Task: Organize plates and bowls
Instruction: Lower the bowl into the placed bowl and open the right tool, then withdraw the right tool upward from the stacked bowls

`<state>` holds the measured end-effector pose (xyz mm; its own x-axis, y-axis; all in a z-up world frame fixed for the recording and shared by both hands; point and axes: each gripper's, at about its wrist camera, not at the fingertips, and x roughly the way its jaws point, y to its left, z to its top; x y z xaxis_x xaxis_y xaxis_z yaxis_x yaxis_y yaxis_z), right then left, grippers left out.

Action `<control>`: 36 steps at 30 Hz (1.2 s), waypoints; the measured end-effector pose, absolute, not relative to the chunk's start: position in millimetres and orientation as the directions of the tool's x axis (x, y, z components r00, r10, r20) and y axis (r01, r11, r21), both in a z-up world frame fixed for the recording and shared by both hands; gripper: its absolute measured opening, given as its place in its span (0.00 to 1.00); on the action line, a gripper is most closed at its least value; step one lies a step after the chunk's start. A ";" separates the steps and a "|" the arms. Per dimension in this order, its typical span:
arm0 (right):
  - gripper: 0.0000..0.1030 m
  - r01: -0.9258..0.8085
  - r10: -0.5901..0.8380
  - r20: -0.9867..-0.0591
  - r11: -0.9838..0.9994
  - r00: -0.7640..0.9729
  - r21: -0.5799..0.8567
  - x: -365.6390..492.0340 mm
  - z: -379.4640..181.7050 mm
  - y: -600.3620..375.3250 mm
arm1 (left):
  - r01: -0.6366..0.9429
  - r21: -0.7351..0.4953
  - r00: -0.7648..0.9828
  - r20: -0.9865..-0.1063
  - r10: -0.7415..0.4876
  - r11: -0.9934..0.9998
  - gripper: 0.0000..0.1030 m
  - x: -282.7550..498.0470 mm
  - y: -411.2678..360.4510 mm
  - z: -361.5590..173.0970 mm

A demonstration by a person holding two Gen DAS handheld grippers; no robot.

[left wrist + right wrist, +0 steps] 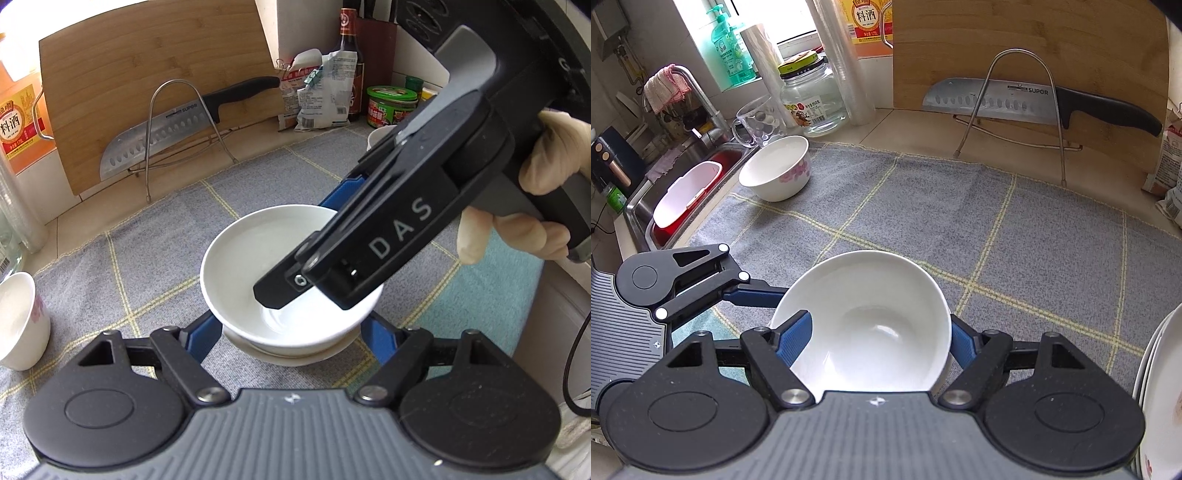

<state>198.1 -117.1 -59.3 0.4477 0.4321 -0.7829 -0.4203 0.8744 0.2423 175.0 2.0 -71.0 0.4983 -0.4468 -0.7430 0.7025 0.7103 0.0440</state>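
Observation:
A plain white bowl point(255, 266) sits on a small white plate point(291, 356) over the grey checked cloth. My right gripper point(877, 341) is shut on this bowl point(871, 321): one blue finger point(796, 341) is inside the rim, the other outside. In the left wrist view its black body crosses above the bowl. My left gripper point(291, 328) is open, its blue fingers point(201, 338) on either side of the bowl and plate. A second bowl with pink flowers point(777, 166) stands at the cloth's far left corner, also in the left wrist view point(20, 321).
A stack of white plates point(1161, 387) is at the right edge. A bamboo cutting board point(1034, 48), a knife point(1015, 99) on a wire rack, a glass jar point(812, 98), bottles and a sink point(676, 192) with a red tub border the cloth point(960, 206).

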 end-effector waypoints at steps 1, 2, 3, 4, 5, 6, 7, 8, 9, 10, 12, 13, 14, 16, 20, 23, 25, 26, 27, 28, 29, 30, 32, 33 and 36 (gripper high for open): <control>0.80 -0.420 0.431 -0.783 0.875 0.448 0.241 198.2 -59.4 -117.2 | 0.702 0.042 0.496 -0.745 -0.446 0.711 0.80 175.7 1.8 -71.6; 0.80 -0.420 0.431 -0.783 0.875 0.448 0.241 198.2 -59.3 -117.3 | 0.701 0.036 0.494 -0.745 -0.449 0.712 0.81 176.3 2.2 -72.2; 0.80 -0.420 0.432 -0.783 0.874 0.448 0.243 198.2 -59.2 -117.2 | 0.701 0.034 0.493 -0.744 -0.450 0.712 0.81 176.7 2.6 -72.7; 0.80 -0.420 0.433 -0.783 0.874 0.447 0.243 198.7 -59.3 -117.4 | 0.702 0.035 0.494 -0.744 -0.450 0.712 0.81 176.7 2.4 -72.8; 0.80 -0.420 0.433 -0.783 0.874 0.447 0.243 198.7 -59.4 -117.3 | 0.701 0.035 0.494 -0.744 -0.450 0.712 0.81 176.4 2.7 -72.9; 0.80 -0.422 0.434 -0.783 0.873 0.446 0.244 198.9 -59.8 -117.5 | 0.700 0.034 0.494 -0.744 -0.450 0.713 0.82 176.5 2.9 -72.9; 0.80 -0.422 0.435 -0.783 0.873 0.445 0.244 198.9 -59.9 -117.8 | 0.700 0.033 0.494 -0.743 -0.451 0.713 0.82 176.7 3.1 -73.2; 0.80 -0.421 0.435 -0.783 0.873 0.445 0.246 199.0 -60.0 -118.0 | 0.700 0.031 0.493 -0.744 -0.451 0.713 0.82 177.2 3.5 -73.5; 0.81 -0.421 0.436 -0.783 0.873 0.444 0.248 199.2 -60.1 -118.1 | 0.699 0.029 0.491 -0.746 -0.450 0.714 0.83 177.3 3.8 -74.1; 0.82 -0.421 0.439 -0.782 0.872 0.443 0.251 199.1 -60.2 -118.1 | 0.698 0.029 0.489 -0.749 -0.447 0.715 0.84 177.6 4.2 -74.9; 0.88 -0.421 0.445 -0.779 0.870 0.443 0.257 198.4 -59.9 -117.8 | 0.696 0.041 0.502 -0.742 -0.444 0.717 0.89 176.0 5.3 -74.9; 0.91 -0.421 0.440 -0.778 0.872 0.449 0.250 197.9 -59.2 -117.2 | 0.696 0.046 0.509 -0.736 -0.447 0.717 0.90 174.5 6.0 -73.4; 0.97 -0.420 0.426 -0.779 0.878 0.461 0.231 197.4 -58.2 -116.6 | 0.697 0.045 0.511 -0.731 -0.452 0.716 0.90 173.6 6.8 -71.9; 0.99 -0.419 0.415 -0.776 0.882 0.476 0.215 196.9 -56.0 -117.1 | 0.696 0.036 0.511 -0.727 -0.459 0.718 0.91 173.2 8.9 -70.1; 1.00 -0.417 0.412 -0.767 0.885 0.491 0.209 196.4 -52.2 -120.1 | 0.690 0.034 0.515 -0.724 -0.458 0.723 0.91 170.6 11.0 -68.4; 1.00 -0.416 0.421 -0.758 0.883 0.498 0.218 193.6 -49.6 -122.1 | 0.690 0.038 0.517 -0.724 -0.456 0.723 0.91 166.9 11.6 -68.0; 1.00 -0.427 0.449 -0.740 0.872 0.501 0.240 189.2 -45.3 -123.3 | 0.687 0.040 0.519 -0.726 -0.451 0.726 0.91 164.7 12.4 -67.9; 1.00 -0.434 0.465 -0.731 0.864 0.499 0.254 187.4 -43.4 -123.2 | 0.686 0.039 0.520 -0.726 -0.451 0.727 0.91 163.5 13.1 -67.7; 1.00 -0.444 0.481 -0.723 0.856 0.497 0.264 185.8 -41.6 -123.0 | 0.683 0.041 0.522 -0.725 -0.449 0.729 0.91 162.3 13.7 -67.3; 1.00 -0.451 0.489 -0.716 0.851 0.499 0.268 184.2 -39.7 -122.6 | 0.679 0.043 0.526 -0.725 -0.444 0.733 0.91 161.3 14.1 -67.0; 1.00 -0.455 0.492 -0.711 0.850 0.503 0.267 182.8 -38.1 -122.0 | 0.675 0.045 0.529 -0.725 -0.441 0.736 0.91 160.6 14.5 -66.7; 1.00 -0.462 0.499 -0.708 0.845 0.500 0.269 181.8 -37.2 -121.1 | 0.671 0.046 0.533 -0.724 -0.438 0.740 0.91 160.1 14.8 -66.4; 1.00 -0.472 0.510 -0.708 0.837 0.489 0.277 181.3 -37.9 -120.7 | 0.664 0.046 0.540 -0.721 -0.435 0.746 0.91 158.6 15.4 -65.1; 1.00 -0.473 0.512 -0.710 0.835 0.484 0.280 181.6 -39.0 -120.7 | 0.660 0.047 0.544 -0.719 -0.433 0.750 0.91 157.7 15.0 -64.6; 1.00 -0.473 0.508 -0.720 0.836 0.473 0.279 183.0 -45.6 -120.4 | 0.648 0.054 0.556 -0.715 -0.423 0.760 0.91 154.7 15.1 -62.9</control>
<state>183.0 -120.4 -45.6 0.4729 0.5076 -0.7202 -0.4726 0.8360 0.2789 154.7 15.1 -62.9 0.5563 -0.4229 -0.7153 0.6478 0.7599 0.0545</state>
